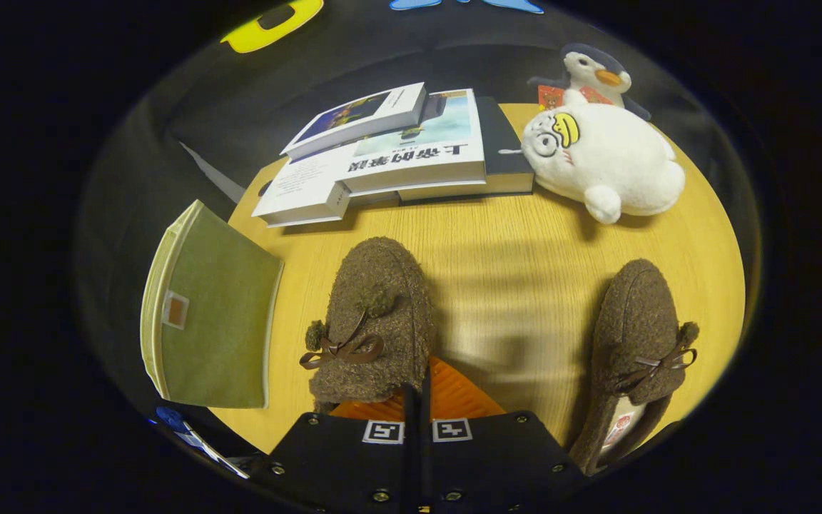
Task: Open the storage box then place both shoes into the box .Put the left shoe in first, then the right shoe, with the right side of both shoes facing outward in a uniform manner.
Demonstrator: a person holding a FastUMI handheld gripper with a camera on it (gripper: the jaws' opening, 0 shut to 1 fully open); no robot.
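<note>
My gripper (417, 389) had its fingers pressed together with nothing between them, the tips just beside the near edge of the fuzzy brown slipper with a ribbon bow and pompoms (372, 321). That slipper lay toe-away on the round pale wooden table (518, 250). Its matching fuzzy brown slipper (636, 343) lay well apart to the right, its lining showing at the heel. The flat green fabric storage box (211, 321) sat closed at the table's left edge. Far off lay a stack of books (411, 153), and to their right a white plush toy (600, 164) with a plush penguin (593, 75) behind it.
</note>
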